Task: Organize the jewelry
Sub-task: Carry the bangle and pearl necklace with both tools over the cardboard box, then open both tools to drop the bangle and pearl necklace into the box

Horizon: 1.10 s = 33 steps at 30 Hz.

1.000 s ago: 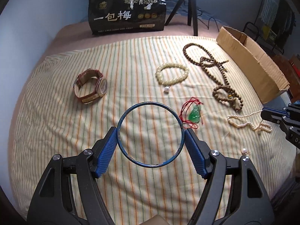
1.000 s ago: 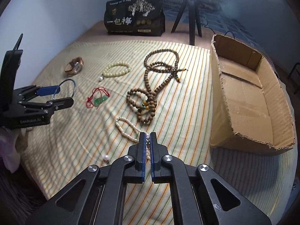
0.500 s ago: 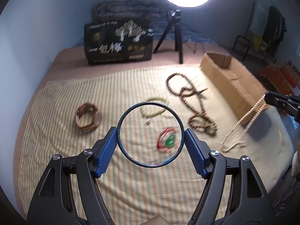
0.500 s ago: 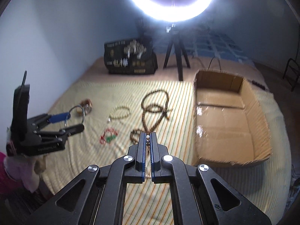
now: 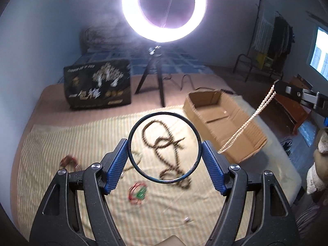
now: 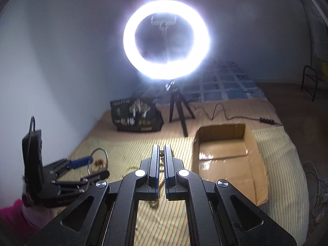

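Jaws, left gripper [image 5: 164, 160]: spread wide, pinching blue bangle [image 5: 131, 153] between pads. Right gripper [image 6: 162, 153]: pressed together on pearl necklace [image 5: 246, 123], strand hanging below. Step: carry to cardboard box [image 6: 252, 153] ahead-right of jaws. Next: position over box, release. Surface: striped cloth [image 5: 61, 143]; ring light [image 6: 166, 37] beyond.

Left tongs [image 5: 164, 160] clamp blue bangle [image 5: 131, 155]; right tongs [image 5: 275, 86] dangle pearl necklace [image 5: 246, 121] over cardboard box [image 5: 252, 143].

Left tongs [image 5: 164, 160] spread wide, right tongs [image 6: 162, 153] pinched together, both tilted downward.
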{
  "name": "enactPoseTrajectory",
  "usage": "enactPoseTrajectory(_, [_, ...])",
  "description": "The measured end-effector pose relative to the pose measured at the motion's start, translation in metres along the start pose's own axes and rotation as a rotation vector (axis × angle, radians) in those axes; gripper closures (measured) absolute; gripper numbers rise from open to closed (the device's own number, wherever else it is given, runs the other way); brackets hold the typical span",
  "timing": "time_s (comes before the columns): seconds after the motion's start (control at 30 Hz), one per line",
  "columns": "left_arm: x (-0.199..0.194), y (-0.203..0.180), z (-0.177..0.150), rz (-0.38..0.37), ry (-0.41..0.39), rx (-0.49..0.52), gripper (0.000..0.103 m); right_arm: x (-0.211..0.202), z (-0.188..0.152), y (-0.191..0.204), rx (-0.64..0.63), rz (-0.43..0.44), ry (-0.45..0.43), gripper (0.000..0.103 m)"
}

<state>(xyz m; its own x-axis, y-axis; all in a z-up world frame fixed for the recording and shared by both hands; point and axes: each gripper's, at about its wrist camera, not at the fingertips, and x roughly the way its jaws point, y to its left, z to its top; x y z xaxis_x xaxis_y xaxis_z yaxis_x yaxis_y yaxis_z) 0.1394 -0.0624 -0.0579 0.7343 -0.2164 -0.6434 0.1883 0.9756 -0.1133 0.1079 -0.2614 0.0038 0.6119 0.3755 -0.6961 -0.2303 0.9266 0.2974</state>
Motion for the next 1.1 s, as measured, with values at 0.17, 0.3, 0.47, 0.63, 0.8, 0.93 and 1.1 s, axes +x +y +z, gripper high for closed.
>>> enactPoseTrajectory(0.17, [0.009, -0.026, 0.022, -0.027, -0.026, 0.036, 0.029, -0.014, 0.015, -0.018, 0.020, -0.042, -0.060, 0.100])
enactPoseTrajectory(0.3, [0.024, -0.043, 0.032, -0.044, -0.021, 0.059, 0.029, -0.015, 0.022, -0.037, 0.032, -0.089, -0.077, 0.100])
enactPoseTrajectory(0.47, [0.052, -0.064, 0.038, -0.067, 0.008, 0.077, 0.029, -0.005, 0.019, -0.060, 0.052, -0.149, -0.053, 0.100])
enactPoseTrajectory(0.63, [0.090, -0.087, 0.039, -0.105, 0.067, 0.086, 0.029, 0.015, 0.008, -0.082, 0.066, -0.217, 0.023, 0.100])
enactPoseTrajectory(0.8, [0.120, -0.106, 0.033, -0.123, 0.120, 0.101, 0.029, 0.035, -0.008, -0.104, 0.088, -0.265, 0.109, 0.101])
enactPoseTrajectory(0.93, [0.141, -0.115, 0.028, -0.138, 0.163, 0.102, 0.029, 0.043, -0.018, -0.125, 0.131, -0.296, 0.152, 0.100])
enactPoseTrajectory(1.1, [0.156, -0.122, 0.020, -0.139, 0.204, 0.115, 0.029, 0.045, -0.027, -0.142, 0.176, -0.306, 0.180, 0.100])
